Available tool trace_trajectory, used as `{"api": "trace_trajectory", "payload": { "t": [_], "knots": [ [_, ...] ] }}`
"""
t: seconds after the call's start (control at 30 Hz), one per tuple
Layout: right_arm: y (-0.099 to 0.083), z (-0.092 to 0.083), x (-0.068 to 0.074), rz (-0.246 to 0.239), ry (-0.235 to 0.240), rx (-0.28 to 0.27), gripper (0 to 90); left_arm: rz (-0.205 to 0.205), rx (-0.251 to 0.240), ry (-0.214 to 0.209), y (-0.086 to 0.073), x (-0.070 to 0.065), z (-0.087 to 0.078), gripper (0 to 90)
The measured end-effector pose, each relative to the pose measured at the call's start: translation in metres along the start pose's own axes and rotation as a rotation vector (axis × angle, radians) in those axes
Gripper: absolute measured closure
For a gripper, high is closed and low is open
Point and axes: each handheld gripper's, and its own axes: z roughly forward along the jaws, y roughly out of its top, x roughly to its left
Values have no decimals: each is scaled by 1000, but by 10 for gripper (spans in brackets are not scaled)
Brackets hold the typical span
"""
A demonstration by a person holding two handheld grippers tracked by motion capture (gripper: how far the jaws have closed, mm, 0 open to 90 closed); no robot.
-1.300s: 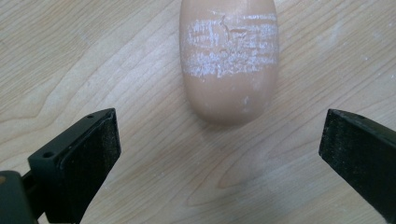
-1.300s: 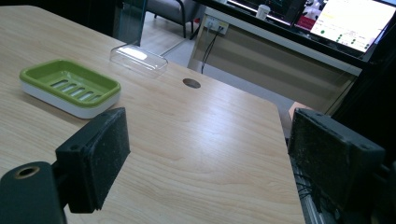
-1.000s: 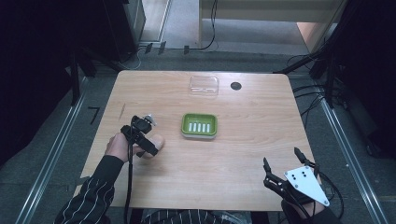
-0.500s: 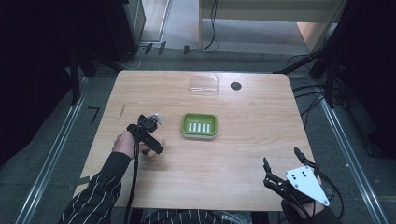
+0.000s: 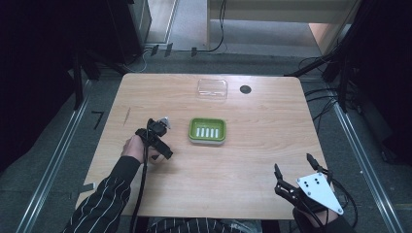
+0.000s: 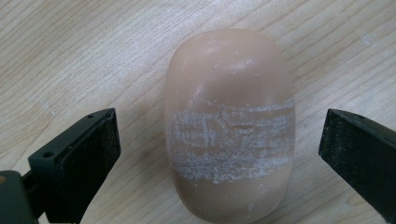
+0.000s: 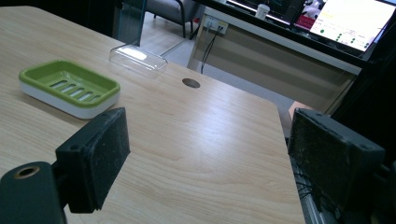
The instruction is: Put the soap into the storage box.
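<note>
A: Where's the soap bar [image 6: 229,126] rn?

B: Flat on the wooden table [image 5: 243,160], lying free, right between the jaws of my left gripper [image 6: 219,154]. Tan bar w/ a scuffed whitish band across its middle. Jaws stand apart, one each side, neither touching it yet.

A: What changed vs a sec ago?

B: In the high view my left gripper [image 5: 156,137] has slid right & a bit forward, toward the dish side of the table. It now sits over the bar, w/ my hand [image 5: 132,148] behind it. Right gripper [image 5: 294,180] hasn't budged, parked at the near right corner, jaws wide apart, holding nothing.

A: So what's that mean for the job?

B: My read: approach is done, next is squeezing shut on the bar. Bar looks smooth & rounded, so I'd guess it could squirt out if I pinch off-centre. Scuffed band is prob the best spot.

A: Containers?

B: Green soap dish [image 5: 207,131] w/ white base, just right of my left gripper, near but apart. Slotted floor, nothing in it. Clear plastic lid [image 5: 212,89] farther back, lying by itself, well apart from the dish, nothing in it either. Dark round hole [image 5: 245,89] in the tabletop beside the lid.
</note>
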Motion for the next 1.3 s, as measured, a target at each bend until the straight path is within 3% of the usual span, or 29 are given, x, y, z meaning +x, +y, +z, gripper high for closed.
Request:
{"api": "trace_trajectory", "payload": {
  "t": [0.13,0.23,0.6,0.77,0.83,1.13,1.3],
  "knots": [
    [0,0,0,0,2,3,134,-4,-2,5,0,0,1,47],
    [0,0,1,1,3,5,134,-2,-5,5,0,0,2,143],
    [0,0,0,2,3,4,134,-12,6,-5,-1,-2,5,230],
    [0,0,0,2,3,4,134,-25,-12,-6,-3,-2,3,275],
    [0,0,0,3,3,3,134,-12,-18,-4,-4,-3,2,319],
    [0,0,0,2,0,-2,134,-9,-31,-12,-6,-3,2,336],
    [0,0,0,9,-2,-1,134,14,-24,-16,-6,-2,1,337]
  ]
}}
